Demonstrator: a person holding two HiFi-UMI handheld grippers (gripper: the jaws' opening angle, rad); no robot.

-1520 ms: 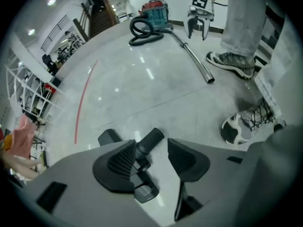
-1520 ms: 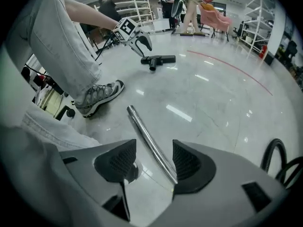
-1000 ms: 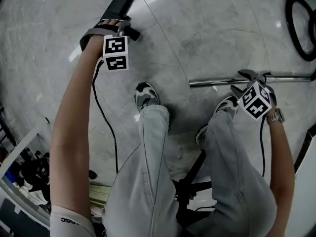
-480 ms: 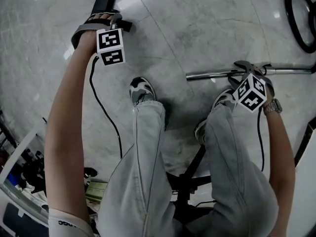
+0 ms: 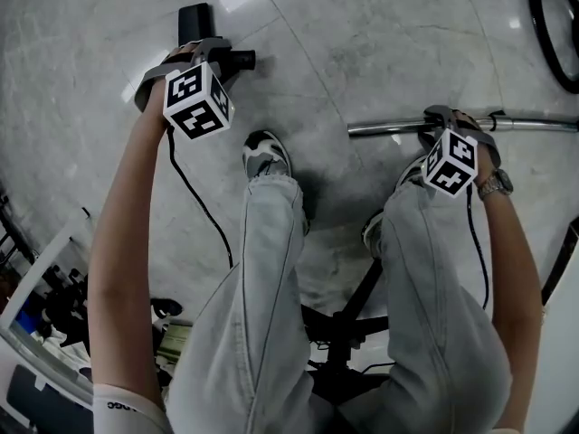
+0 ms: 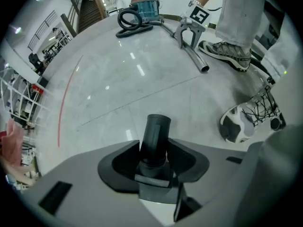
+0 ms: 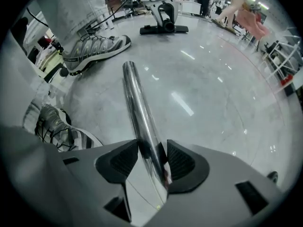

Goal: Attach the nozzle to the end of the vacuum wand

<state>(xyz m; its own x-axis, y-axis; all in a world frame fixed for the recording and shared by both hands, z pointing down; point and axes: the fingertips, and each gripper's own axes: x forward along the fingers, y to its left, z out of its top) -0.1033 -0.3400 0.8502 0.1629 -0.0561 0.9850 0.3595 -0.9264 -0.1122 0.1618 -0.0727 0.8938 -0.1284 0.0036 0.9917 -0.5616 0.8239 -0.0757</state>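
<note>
The black nozzle [image 5: 194, 18] lies flat on the marble floor at the upper left, its round neck [image 6: 156, 131] pointing toward the wand. My left gripper [image 5: 206, 54] points straight down over it; its jaws are closing and press on the neck from both sides. The chrome wand [image 5: 389, 127] lies on the floor at the right, its open end toward the nozzle. My right gripper [image 5: 450, 120] straddles the wand [image 7: 137, 108]. Its jaws are closing too, and a thin gap still shows beside the tube.
The person's two shoes [image 5: 267, 161] [image 5: 409, 177] stand between nozzle and wand. A black hose loop [image 5: 552, 52] lies at the far right and leads to the vacuum body [image 6: 144, 4]. Gripper cables trail down past the legs. Racks [image 6: 19, 98] line the room's edge.
The left gripper rolled and shifted right, and the nozzle's neck swung round with it. The right gripper sank lower over the wand.
</note>
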